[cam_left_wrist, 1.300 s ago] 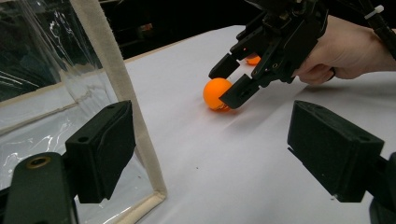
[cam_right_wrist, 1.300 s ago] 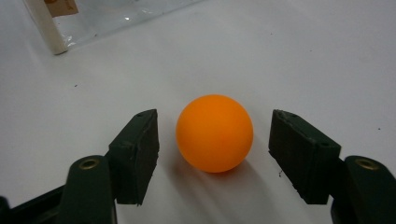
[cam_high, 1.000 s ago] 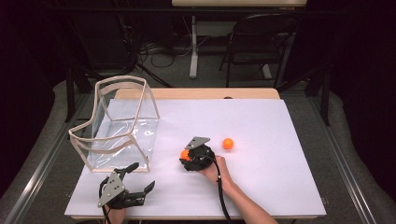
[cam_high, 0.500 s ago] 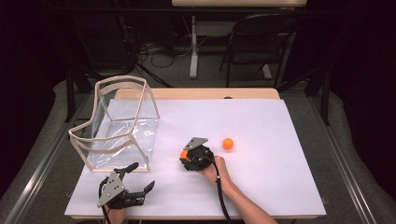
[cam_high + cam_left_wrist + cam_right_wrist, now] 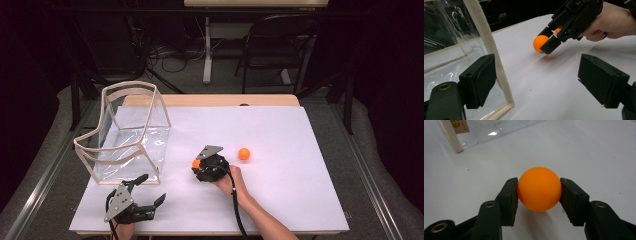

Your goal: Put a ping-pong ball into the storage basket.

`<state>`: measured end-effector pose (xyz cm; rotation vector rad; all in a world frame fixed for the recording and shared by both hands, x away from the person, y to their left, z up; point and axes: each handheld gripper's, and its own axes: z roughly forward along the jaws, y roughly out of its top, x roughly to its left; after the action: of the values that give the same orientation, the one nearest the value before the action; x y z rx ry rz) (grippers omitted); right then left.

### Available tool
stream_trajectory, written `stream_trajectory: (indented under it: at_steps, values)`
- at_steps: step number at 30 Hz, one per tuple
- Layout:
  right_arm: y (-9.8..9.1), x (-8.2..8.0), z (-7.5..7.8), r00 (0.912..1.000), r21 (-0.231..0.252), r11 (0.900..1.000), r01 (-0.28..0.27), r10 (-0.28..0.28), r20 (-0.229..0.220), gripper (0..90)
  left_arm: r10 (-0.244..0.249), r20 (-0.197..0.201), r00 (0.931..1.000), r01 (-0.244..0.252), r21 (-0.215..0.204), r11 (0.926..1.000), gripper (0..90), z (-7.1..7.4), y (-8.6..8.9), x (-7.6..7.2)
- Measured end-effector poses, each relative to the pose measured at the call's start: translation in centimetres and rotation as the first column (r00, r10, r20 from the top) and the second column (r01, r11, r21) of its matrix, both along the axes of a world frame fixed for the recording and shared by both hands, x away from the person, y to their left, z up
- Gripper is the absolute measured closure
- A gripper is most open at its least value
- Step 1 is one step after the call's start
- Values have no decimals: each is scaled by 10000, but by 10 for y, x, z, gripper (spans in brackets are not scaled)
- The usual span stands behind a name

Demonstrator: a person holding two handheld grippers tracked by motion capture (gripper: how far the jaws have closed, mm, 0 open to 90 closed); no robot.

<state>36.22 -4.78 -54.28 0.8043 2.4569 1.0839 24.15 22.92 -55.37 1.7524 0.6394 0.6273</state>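
An orange ball sits between the two black pads of my right gripper, which is shut on it just above the white sheet. In the high view that gripper holds the ball near the table's middle, pointing left toward the clear bag. The left gripper view shows the same grip from the side, ball at the jaw tips. A second orange ball lies loose to the right. My left gripper rests open near the front edge with nothing between its pads.
A clear plastic bag with cream trim stands open-topped at the left of the white sheet; its front corner is close to my left gripper. A wooden strip runs along the table's far edge. A chair stands beyond.
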Motion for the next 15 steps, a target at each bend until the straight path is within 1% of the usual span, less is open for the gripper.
stream_trajectory:
  at_steps: [12, 15]
  values:
    - [0, -3, 15, 9998, -23, 9999, -105, 105, 170, 497, 2, -3, 10000, -2, -32, 10000, 155, 0, 0, 0]
    - [-2, -3, 19, 9998, 78, 9999, -68, 67, 199, 496, 16, -3, 10000, -16, -38, 10000, 155, 0, 0, 0]
